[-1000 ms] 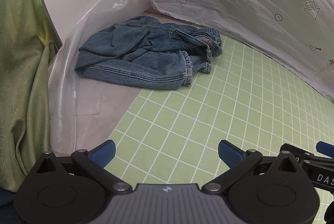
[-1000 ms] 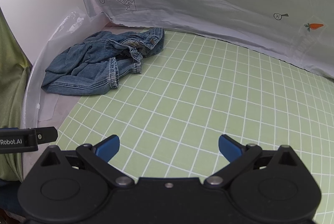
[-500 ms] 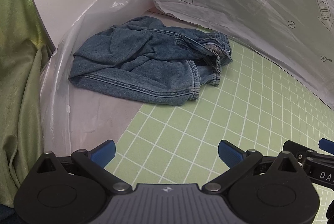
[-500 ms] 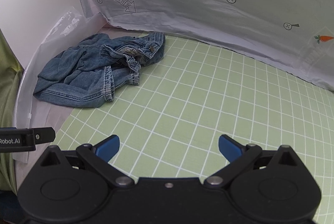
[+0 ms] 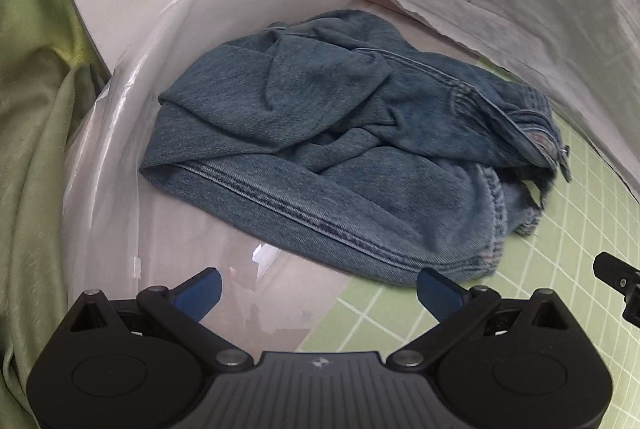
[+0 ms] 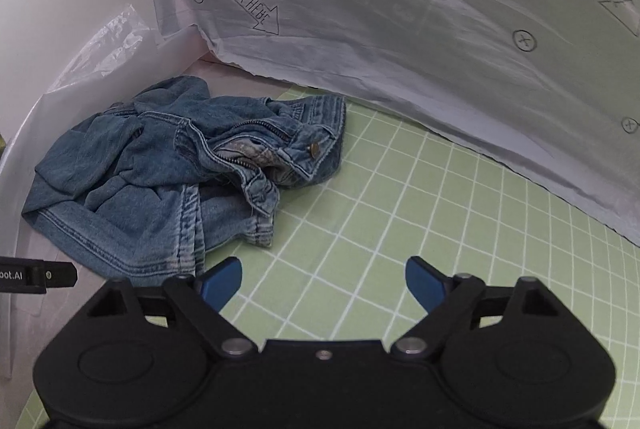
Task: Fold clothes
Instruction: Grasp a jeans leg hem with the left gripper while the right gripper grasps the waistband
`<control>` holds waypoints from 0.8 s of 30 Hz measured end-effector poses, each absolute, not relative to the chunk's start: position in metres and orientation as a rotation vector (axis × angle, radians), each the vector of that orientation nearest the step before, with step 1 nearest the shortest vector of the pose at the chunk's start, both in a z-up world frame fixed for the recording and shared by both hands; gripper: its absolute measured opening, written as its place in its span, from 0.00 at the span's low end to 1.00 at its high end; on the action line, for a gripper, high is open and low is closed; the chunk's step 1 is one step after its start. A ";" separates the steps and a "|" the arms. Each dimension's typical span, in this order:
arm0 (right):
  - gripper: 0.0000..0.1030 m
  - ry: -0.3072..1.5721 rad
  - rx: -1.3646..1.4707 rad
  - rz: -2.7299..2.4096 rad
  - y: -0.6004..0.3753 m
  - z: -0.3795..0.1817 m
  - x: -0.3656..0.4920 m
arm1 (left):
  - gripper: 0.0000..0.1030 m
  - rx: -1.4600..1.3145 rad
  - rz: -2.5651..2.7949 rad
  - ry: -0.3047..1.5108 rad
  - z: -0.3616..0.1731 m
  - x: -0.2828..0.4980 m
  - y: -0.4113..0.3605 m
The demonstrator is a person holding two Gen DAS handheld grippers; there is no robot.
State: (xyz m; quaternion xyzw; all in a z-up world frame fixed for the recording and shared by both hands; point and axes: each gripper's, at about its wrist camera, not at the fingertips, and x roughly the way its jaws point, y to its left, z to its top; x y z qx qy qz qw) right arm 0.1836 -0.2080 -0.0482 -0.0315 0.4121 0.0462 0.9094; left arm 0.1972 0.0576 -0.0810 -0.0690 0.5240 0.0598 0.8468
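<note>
The crumpled jeans [image 5: 332, 165] lay bunched in the far left corner, half on the green checked mat [image 6: 400, 213], half off it. My left gripper [image 5: 318, 289] and right gripper [image 6: 323, 279] hovered before them, both spread wide and empty, presumably to grasp an edge.

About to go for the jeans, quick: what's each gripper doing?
Left gripper: open, holding nothing, near the jeans.
Right gripper: open, holding nothing.
</note>
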 end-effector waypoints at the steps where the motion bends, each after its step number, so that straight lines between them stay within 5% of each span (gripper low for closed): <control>1: 0.84 0.852 -0.079 0.101 -0.203 -0.054 0.193 | 0.98 -0.153 0.136 1.110 -0.086 0.204 0.060; 8: 0.79 0.879 -0.164 0.142 -0.176 -0.094 0.246 | 0.86 -0.202 0.197 1.162 -0.115 0.240 0.075; 13: 0.54 0.866 -0.120 0.193 -0.168 -0.103 0.269 | 0.74 -0.284 0.207 1.132 -0.122 0.245 0.081; 15: 0.33 0.841 -0.086 0.220 -0.169 -0.102 0.269 | 0.70 -0.284 0.205 1.118 -0.122 0.244 0.079; 17: 0.11 0.813 -0.071 0.238 -0.170 -0.100 0.267 | 0.55 -0.281 0.191 1.099 -0.120 0.242 0.077; 20: 0.09 0.777 -0.074 0.235 -0.174 -0.097 0.258 | 0.34 -0.308 0.171 1.091 -0.118 0.239 0.078; 24: 0.08 0.765 -0.056 0.194 -0.190 -0.091 0.247 | 0.18 -0.331 0.137 1.086 -0.111 0.231 0.078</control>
